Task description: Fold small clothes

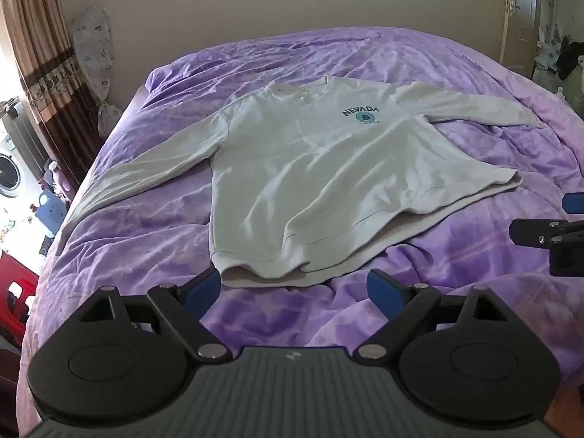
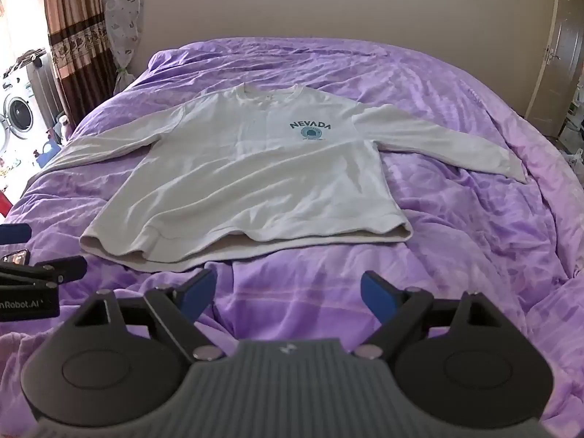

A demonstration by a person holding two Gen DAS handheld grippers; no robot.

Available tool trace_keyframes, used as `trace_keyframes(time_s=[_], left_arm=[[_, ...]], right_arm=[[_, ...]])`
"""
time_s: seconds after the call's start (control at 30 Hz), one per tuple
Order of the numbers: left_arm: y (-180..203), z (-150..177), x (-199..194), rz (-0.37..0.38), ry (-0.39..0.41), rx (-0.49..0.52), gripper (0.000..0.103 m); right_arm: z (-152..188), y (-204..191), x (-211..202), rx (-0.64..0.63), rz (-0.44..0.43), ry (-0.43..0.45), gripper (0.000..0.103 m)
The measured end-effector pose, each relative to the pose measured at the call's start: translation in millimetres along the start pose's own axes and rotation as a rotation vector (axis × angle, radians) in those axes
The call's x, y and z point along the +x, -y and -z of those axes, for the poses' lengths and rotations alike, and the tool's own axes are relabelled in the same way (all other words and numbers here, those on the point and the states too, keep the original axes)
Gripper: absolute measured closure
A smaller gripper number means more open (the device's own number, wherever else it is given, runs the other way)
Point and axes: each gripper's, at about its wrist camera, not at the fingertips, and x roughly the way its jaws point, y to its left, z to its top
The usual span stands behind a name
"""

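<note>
A white long-sleeved sweatshirt (image 1: 310, 168) with a teal NEVADA print lies flat, face up, on the purple bed cover, both sleeves spread out; it also shows in the right wrist view (image 2: 248, 175). My left gripper (image 1: 294, 290) is open and empty, just short of the left part of the hem. My right gripper (image 2: 288, 294) is open and empty, a little short of the hem. Each gripper shows at the edge of the other's view: the right one (image 1: 562, 226), the left one (image 2: 22, 255).
The purple cover (image 1: 146, 219) is rumpled around the sweatshirt. Brown curtains (image 1: 40, 54), a washing machine (image 2: 14, 116) and bottles stand beyond the bed's left side. A door (image 2: 562, 54) is at the right.
</note>
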Motion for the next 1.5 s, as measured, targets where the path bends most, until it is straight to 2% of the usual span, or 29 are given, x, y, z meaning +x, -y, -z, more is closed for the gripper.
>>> trace_keyframes(time_s=[0.27, 0.43, 1.5], left_arm=[[-6.1, -2.0, 4.5, -0.005, -0.017, -0.030, 0.000], [-1.0, 1.4, 2.7, -0.009, -0.011, -0.006, 0.000], [-3.4, 3.4, 6.3, -0.021, -0.019, -0.018, 0.000]], right_arm=[[2.5, 2.6, 2.7, 0.007, -0.017, -0.003, 0.020], [3.7, 1.9, 3.6, 0.005, -0.019, -0.009, 0.020], [3.7, -3.5, 8.7, -0.013, -0.051, -0.040, 0.020]])
